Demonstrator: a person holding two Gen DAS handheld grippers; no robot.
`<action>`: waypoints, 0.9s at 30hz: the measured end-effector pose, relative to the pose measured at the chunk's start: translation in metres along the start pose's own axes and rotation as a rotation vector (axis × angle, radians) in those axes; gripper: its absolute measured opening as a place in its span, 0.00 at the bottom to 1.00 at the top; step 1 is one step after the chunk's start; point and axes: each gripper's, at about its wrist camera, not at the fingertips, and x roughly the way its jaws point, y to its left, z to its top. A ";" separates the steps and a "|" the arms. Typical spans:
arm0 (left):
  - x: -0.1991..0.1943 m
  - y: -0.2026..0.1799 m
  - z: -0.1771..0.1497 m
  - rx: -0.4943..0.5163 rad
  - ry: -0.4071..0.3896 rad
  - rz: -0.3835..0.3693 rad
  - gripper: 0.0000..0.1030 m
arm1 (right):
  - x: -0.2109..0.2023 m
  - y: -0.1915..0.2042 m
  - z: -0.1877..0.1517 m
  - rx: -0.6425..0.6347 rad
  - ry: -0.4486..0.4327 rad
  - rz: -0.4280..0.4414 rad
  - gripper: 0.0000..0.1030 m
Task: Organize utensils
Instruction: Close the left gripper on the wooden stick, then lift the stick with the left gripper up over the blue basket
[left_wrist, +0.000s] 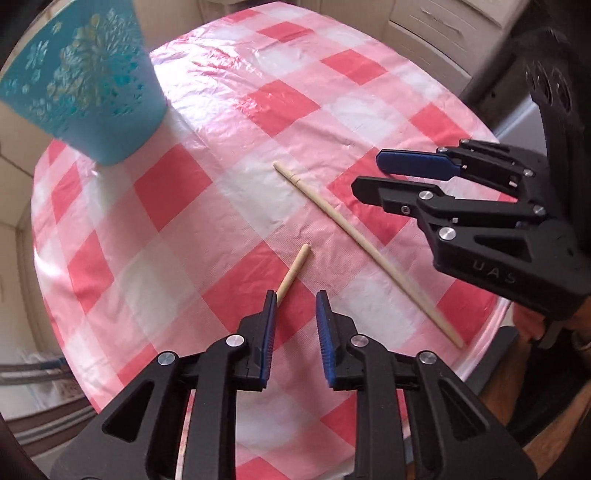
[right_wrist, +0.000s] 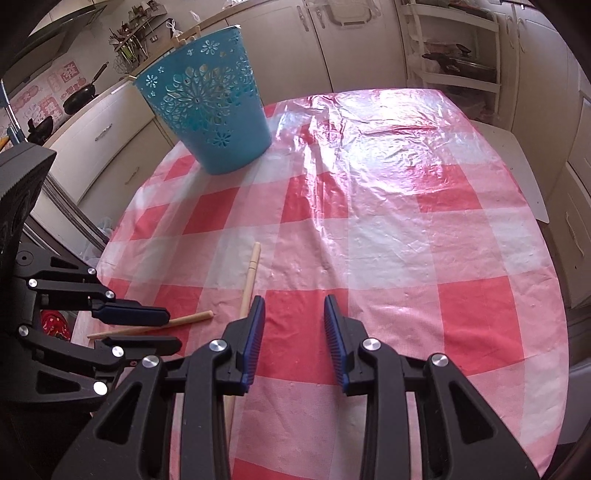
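Two wooden chopsticks lie on the checked tablecloth. The short-looking chopstick (left_wrist: 295, 269) (right_wrist: 188, 319) runs under the left finger of my left gripper (left_wrist: 297, 295) (right_wrist: 173, 329), whose blue pads stand apart with nothing between them. The long chopstick (left_wrist: 362, 247) (right_wrist: 249, 275) lies slantwise and passes beneath the left finger of my right gripper (right_wrist: 294, 300) (left_wrist: 366, 172), which is open and empty just above the cloth. A turquoise perforated basket (left_wrist: 88, 81) (right_wrist: 210, 110) stands upright at the far left of the table.
The red-and-white checked cloth under clear plastic (right_wrist: 388, 221) covers the table; its near edge (left_wrist: 495, 317) lies close to the long chopstick's end. Cream kitchen cabinets (right_wrist: 288, 48) and a shelf rack (right_wrist: 458, 55) surround the table.
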 end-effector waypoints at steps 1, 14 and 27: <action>0.000 0.000 -0.001 0.028 0.009 0.010 0.20 | 0.000 0.000 0.000 -0.002 -0.001 0.000 0.32; 0.002 0.052 -0.040 -0.188 -0.013 -0.047 0.05 | 0.007 0.025 0.007 -0.094 0.028 -0.013 0.32; 0.035 0.018 -0.048 -0.170 -0.067 -0.013 0.05 | 0.018 0.055 -0.001 -0.281 0.046 -0.130 0.24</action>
